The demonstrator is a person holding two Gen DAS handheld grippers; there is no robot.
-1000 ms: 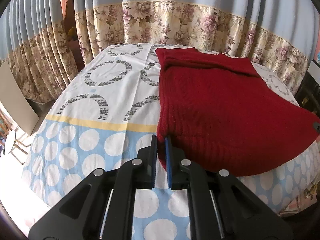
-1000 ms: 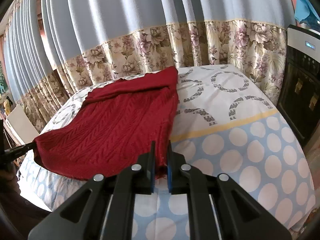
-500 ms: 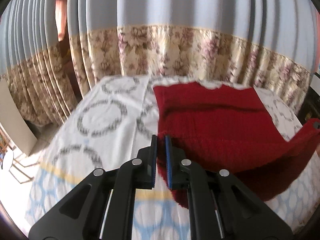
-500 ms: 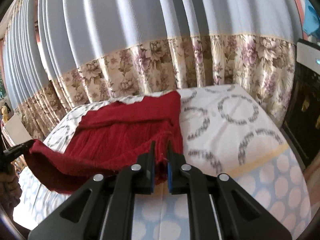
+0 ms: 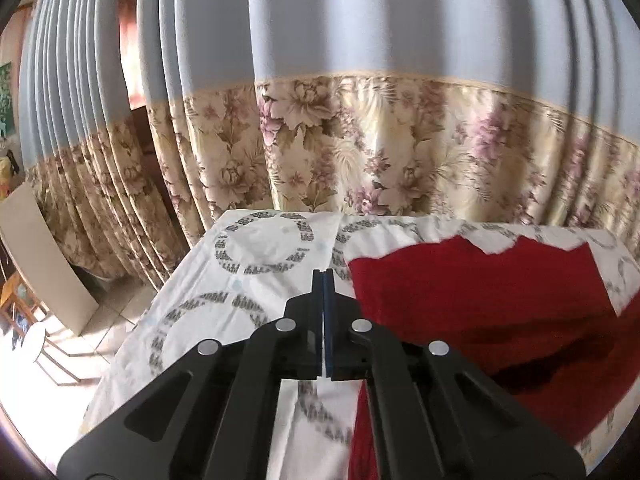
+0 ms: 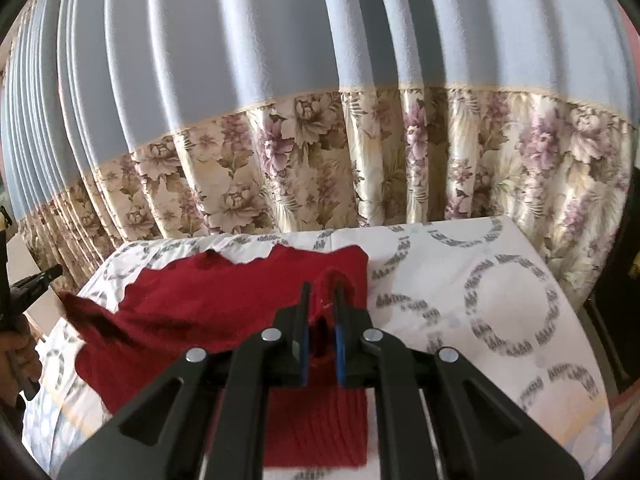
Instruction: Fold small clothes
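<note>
A red knit garment lies on the patterned tablecloth, its near half lifted and carried toward the far edge. My left gripper is shut; the red cloth hangs just below and right of its jaws, so I take it to hold the hem. In the right wrist view the garment is doubled over. My right gripper has its jaws slightly apart with a bunch of red cloth between them. The left gripper shows at the far left holding a lifted corner.
Blue curtains with a floral border hang close behind the table's far edge. A beige board and a small white stool stand on the floor at left. A dark cabinet is at right.
Both grippers lifted the garment's near hem and carried it forward toward the far edge, folding it over itself. The right jaws have parted a little.
</note>
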